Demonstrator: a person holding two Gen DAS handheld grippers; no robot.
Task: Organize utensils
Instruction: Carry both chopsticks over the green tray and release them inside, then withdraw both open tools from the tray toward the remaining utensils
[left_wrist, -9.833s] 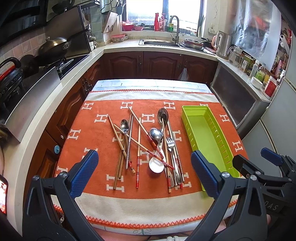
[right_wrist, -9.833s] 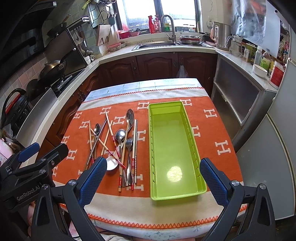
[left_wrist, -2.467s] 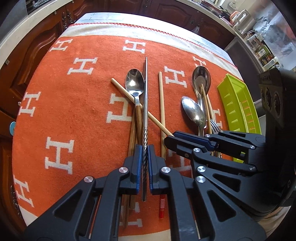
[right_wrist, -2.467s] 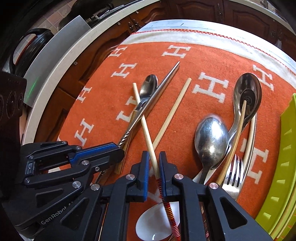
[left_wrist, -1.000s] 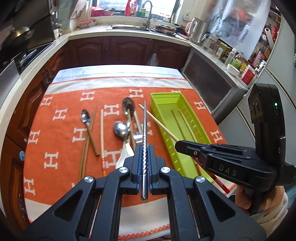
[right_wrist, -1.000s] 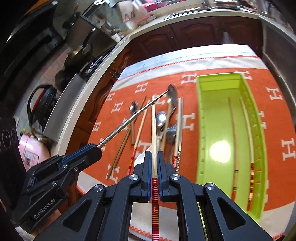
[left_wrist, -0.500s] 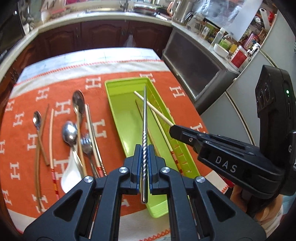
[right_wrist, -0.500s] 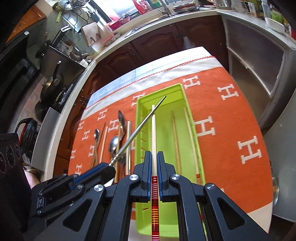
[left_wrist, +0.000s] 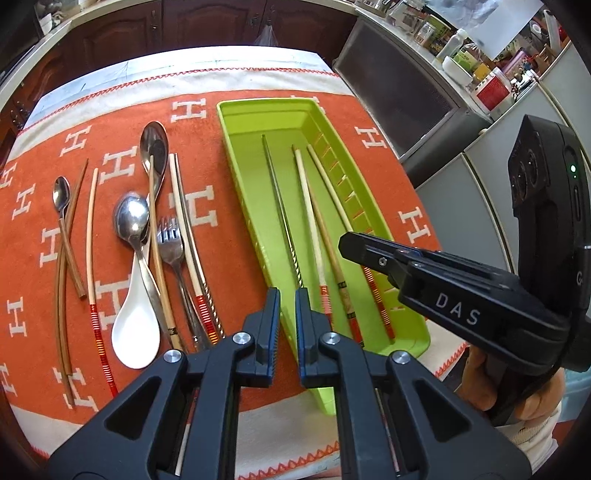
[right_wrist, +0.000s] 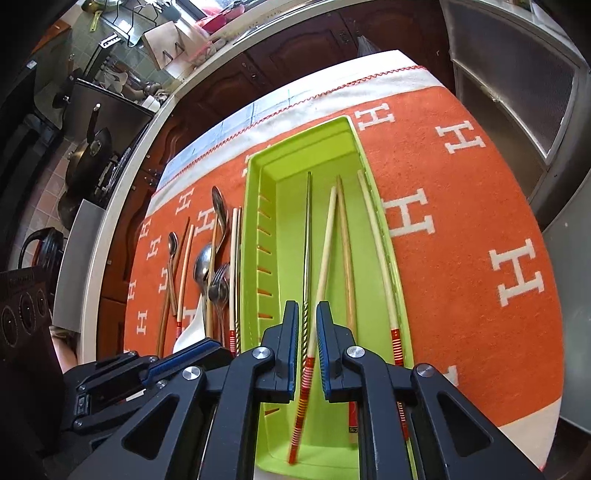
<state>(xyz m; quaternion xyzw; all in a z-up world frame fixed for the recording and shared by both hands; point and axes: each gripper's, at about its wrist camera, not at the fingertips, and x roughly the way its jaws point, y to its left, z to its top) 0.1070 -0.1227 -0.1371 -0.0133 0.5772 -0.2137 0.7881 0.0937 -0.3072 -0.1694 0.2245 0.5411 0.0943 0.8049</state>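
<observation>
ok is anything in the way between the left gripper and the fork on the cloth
Nothing visible blocks it. The open left gripper is over the tray's near left edge; the fork lies uncovered on the cloth, between two chopsticks.

You had four chopsticks (left_wrist: 309, 221) lying lengthwise in the tray (left_wrist: 236, 155), with the spoons (left_wrist: 153, 155), fork (left_wrist: 170, 240) and other chopsticks (left_wrist: 90, 236) left of it on the cloth (left_wrist: 388, 155).

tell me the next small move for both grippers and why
Probably lift both clear of the tray and swing the left gripper back to the pile. Both sets of jaws stand parted with nothing between them, and the metal chopstick and red-banded chopstick lie in the tray. Spoons, a fork and more chopsticks wait on the cloth.
</observation>
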